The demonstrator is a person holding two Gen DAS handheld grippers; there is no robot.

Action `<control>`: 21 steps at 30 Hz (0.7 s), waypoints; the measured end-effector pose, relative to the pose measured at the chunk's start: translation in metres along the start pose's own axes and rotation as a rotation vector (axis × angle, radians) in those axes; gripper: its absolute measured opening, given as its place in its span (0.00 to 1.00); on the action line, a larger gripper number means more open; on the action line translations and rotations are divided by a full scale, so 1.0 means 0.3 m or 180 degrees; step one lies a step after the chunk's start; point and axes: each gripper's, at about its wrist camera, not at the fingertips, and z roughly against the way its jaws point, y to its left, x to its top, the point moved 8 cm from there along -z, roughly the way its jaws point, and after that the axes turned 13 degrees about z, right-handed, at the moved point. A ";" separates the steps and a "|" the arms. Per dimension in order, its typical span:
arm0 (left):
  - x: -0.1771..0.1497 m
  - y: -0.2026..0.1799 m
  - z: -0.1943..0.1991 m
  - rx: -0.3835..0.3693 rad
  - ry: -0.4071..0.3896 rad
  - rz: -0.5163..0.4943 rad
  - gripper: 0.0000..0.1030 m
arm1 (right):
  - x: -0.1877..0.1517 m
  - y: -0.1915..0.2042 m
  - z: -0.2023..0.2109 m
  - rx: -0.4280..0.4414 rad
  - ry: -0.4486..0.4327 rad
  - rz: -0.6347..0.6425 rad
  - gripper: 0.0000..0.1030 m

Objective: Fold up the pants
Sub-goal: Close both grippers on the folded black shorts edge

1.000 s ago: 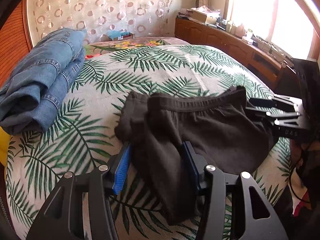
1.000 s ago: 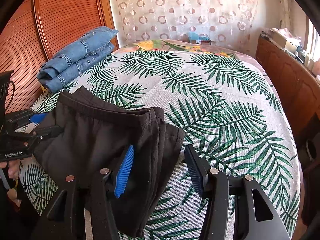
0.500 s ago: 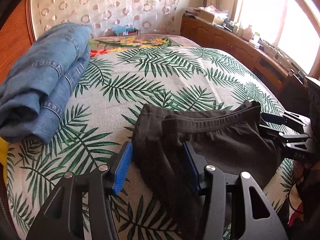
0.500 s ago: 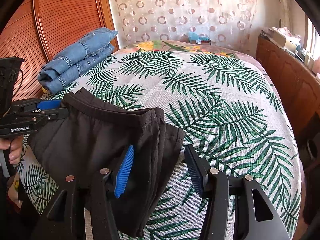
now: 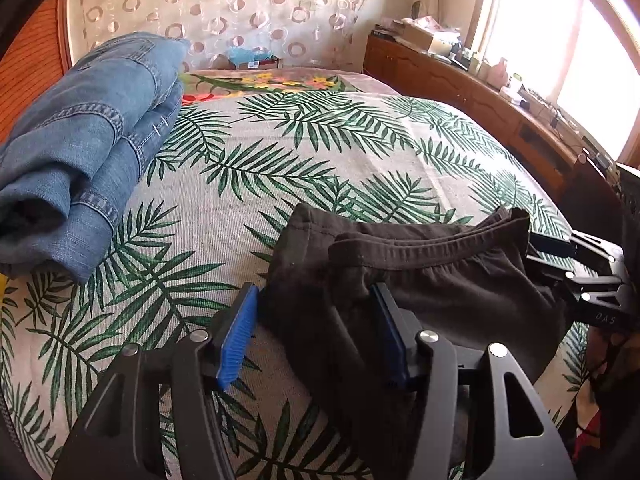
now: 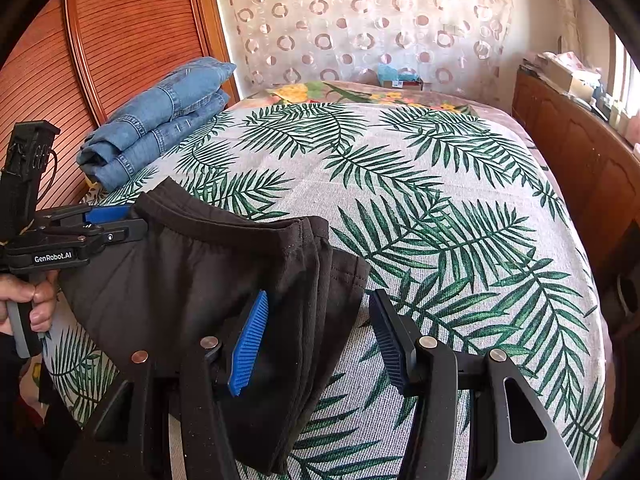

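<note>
One pair of dark pants (image 5: 432, 292), folded, lies at the near edge of the bed (image 5: 320, 160). Left gripper (image 5: 316, 332) has just been opening its jaws, cloth loose between them. Right gripper (image 6: 320, 340) also stands parted over the other end. Folded jeans (image 5: 80, 148) lie beyond.

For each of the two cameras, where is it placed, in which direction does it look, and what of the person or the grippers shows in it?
Left wrist view: sits on the left gripper, looking down along its fingers over the dark pants and bed toward the window; the right gripper shows at the right edge.
Right wrist view: sits on the right gripper, facing the curtain and wooden panel; the left gripper and the hand holding it show at left.
Both share the pants, the folded jeans, the bed and the curtain.
</note>
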 end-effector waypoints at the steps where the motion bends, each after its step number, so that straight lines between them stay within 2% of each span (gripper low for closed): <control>1: 0.001 0.001 -0.001 -0.0016 0.0012 -0.0002 0.54 | 0.002 -0.001 0.000 0.0017 -0.0005 -0.0016 0.53; 5: 0.000 -0.007 0.004 -0.0138 0.0069 0.0014 0.43 | 0.003 0.000 -0.003 0.0072 -0.0010 -0.0066 0.53; 6: -0.002 -0.010 0.006 -0.0162 0.0076 0.0019 0.39 | 0.003 -0.002 -0.003 0.0090 -0.0015 -0.0093 0.50; 7: -0.004 -0.015 0.008 -0.0192 0.0086 0.0025 0.37 | 0.002 -0.006 -0.002 0.0077 -0.0016 -0.0115 0.41; 8: -0.006 -0.018 0.009 -0.0208 0.0091 0.0037 0.35 | 0.002 -0.009 -0.003 0.0073 -0.0012 -0.0130 0.39; 18: -0.003 -0.015 0.005 -0.0261 0.0114 0.0108 0.36 | 0.020 0.021 -0.017 0.0234 0.0137 -0.0088 0.12; 21: -0.006 -0.017 0.007 -0.0255 0.0102 0.0085 0.35 | 0.028 0.026 -0.024 0.0255 0.0131 -0.0077 0.11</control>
